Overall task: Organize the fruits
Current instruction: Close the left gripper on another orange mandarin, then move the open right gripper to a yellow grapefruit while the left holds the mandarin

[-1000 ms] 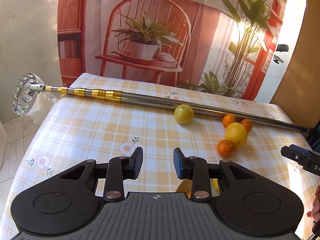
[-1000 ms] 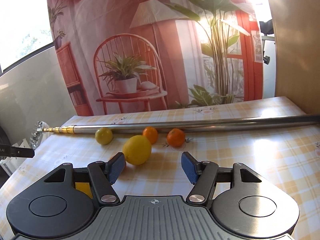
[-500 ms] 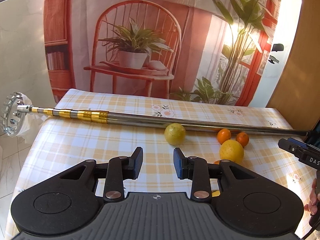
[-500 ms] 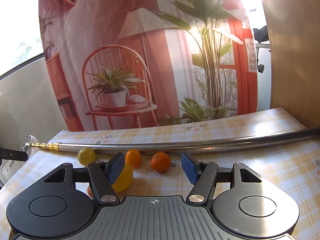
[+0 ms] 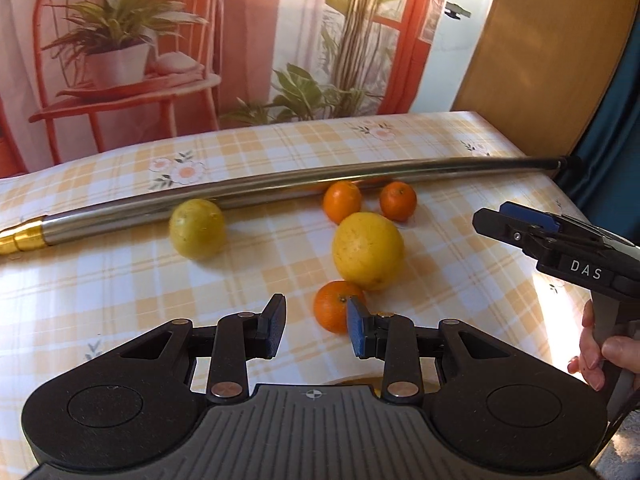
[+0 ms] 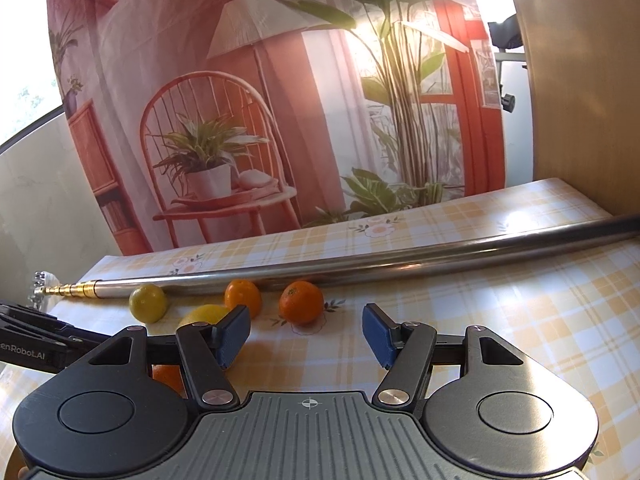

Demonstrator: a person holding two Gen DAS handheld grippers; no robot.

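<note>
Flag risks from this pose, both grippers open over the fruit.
1. The left gripper is off-centre on the nearest orange; closing may knock it rolling.
2. That orange touches the big lemon, which could roll too.
3. The right gripper is close by; the two may collide.

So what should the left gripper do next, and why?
Probably ease the left gripper a little to its right and forward. Its jaws are open and empty, and the nearest orange sits just off-centre, partly behind the right fingertip, not between the two.
</note>
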